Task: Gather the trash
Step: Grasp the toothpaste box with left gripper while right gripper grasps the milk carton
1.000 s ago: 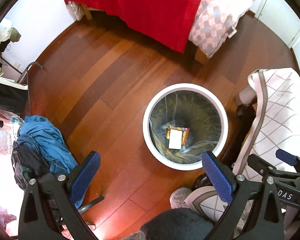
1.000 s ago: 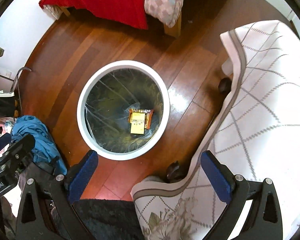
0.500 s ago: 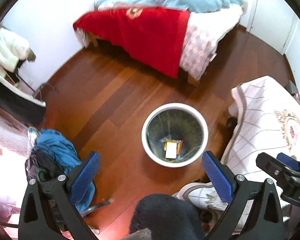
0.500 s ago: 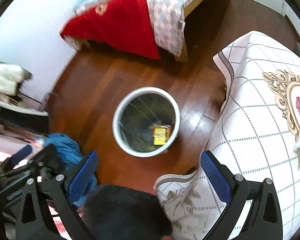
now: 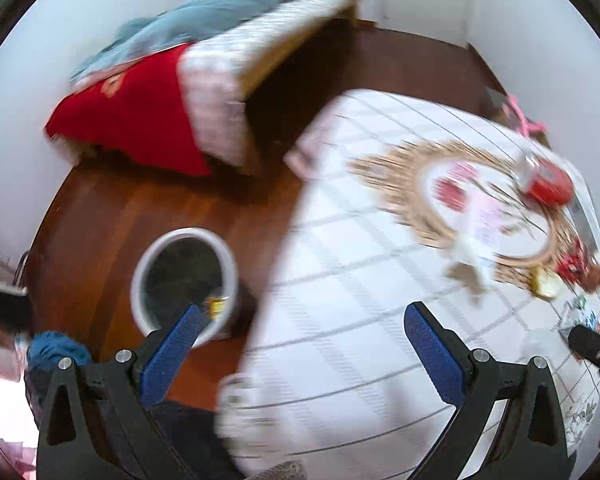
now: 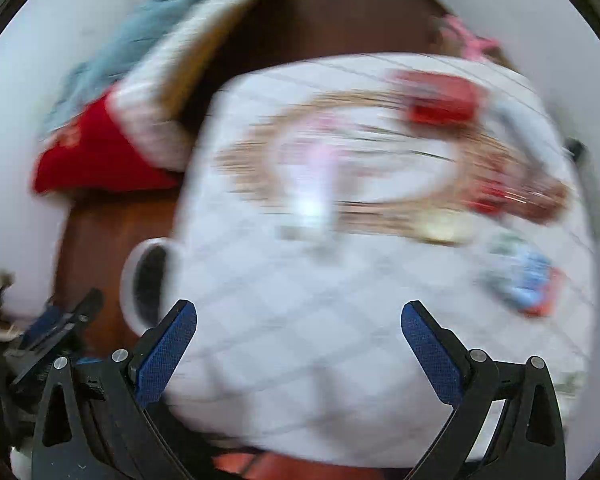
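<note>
Both grippers hang over a table covered with a white quilted cloth (image 5: 340, 320), and both pictures are blurred by motion. The left gripper (image 5: 300, 332) has its blue fingers (image 5: 432, 348) spread wide apart, with nothing between them. The right gripper (image 6: 299, 330) is also wide open and empty; only the cloth shows in its gap.

The white trash bin (image 5: 228, 264) stands on the dark wooden floor (image 5: 108, 216), just beside the left edge of the table. Inside it, near its right wall, lies a small yellow wrapper (image 5: 216, 306), partly hidden by the left gripper's finger. In the right wrist view the bin (image 6: 130, 276) is mostly covered by the hanging cloth.

On the far right part of the table several pieces of litter lie near each other: a red crushed can (image 5: 548, 184), a smaller red wrapper (image 5: 576, 268), something pale yellow (image 5: 546, 286) just beside it, and a blue and red packet (image 6: 528, 284). What exactly they are, I cannot tell.

Behind the table there is a bed with a red blanket (image 5: 132, 120).
</note>
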